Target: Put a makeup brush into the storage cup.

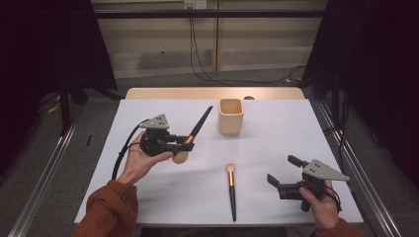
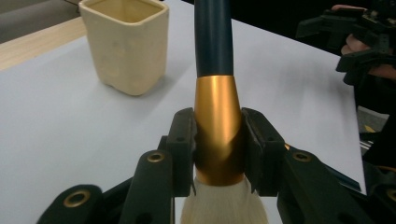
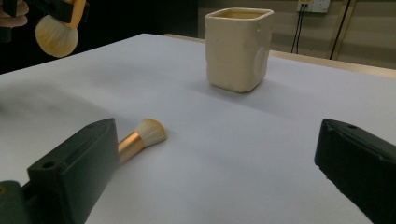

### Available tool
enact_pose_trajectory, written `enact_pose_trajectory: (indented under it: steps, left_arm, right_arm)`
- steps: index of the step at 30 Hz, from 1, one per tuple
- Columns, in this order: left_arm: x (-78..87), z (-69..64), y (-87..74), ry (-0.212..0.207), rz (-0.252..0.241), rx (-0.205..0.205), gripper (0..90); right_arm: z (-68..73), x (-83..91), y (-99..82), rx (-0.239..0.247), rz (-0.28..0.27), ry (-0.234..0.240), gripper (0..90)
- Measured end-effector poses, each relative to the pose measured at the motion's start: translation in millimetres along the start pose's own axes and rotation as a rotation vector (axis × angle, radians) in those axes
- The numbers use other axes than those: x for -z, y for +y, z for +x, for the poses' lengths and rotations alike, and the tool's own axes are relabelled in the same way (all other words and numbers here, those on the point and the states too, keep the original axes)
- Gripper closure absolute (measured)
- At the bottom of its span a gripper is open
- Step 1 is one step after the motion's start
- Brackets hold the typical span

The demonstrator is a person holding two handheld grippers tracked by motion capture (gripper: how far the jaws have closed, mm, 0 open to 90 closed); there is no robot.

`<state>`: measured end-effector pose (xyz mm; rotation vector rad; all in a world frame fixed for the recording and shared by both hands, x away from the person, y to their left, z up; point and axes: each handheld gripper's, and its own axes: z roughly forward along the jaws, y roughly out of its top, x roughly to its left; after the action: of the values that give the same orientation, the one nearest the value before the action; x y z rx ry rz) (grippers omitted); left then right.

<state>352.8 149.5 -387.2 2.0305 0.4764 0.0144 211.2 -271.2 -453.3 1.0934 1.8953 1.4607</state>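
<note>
My left gripper (image 1: pixel 185 143) is shut on the gold ferrule of a large brush (image 1: pixel 198 125), lifted above the white table. Its dark handle points toward the far right and its pale bristles hang at the near end. In the left gripper view the jaws (image 2: pixel 218 140) clamp the ferrule of the large brush (image 2: pixel 216 116) from both sides. A cream square cup (image 1: pixel 230 116) stands upright just beyond. A small brush (image 1: pixel 231 190) lies flat at the front middle, bristles away from me. My right gripper (image 1: pixel 284 170) hovers open at the front right; the small brush (image 3: pixel 142 135) lies ahead of its left jaw, with nothing between the jaws.
A white sheet (image 1: pixel 276 143) covers the table, with a wooden edge (image 1: pixel 163 93) showing at the back. Dark curtains flank both sides, and cables run over the floor behind. The cup (image 3: pixel 238 49) stands upright, far ahead of the right gripper (image 3: pixel 217 172).
</note>
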Motion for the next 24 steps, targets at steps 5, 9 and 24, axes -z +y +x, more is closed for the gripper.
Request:
enact_pose_trajectory:
  steps: [5,9,24]
  left_arm:
    - [-4.7,-7.8,4.0,-0.039,0.035,-0.004,66.8]
    - [-9.7,-12.5,5.9,-0.064,0.077,-0.015,66.9]
    - [-31.2,-39.7,17.0,-0.134,0.258,-0.115,66.8]
  right_arm:
    - [0.2,-0.5,0.8,0.003,-0.001,0.004,0.0]
    - [0.6,-1.4,1.9,0.012,-0.001,0.009,0.0]
    - [11.3,-9.2,9.1,0.061,0.006,0.095,0.0]
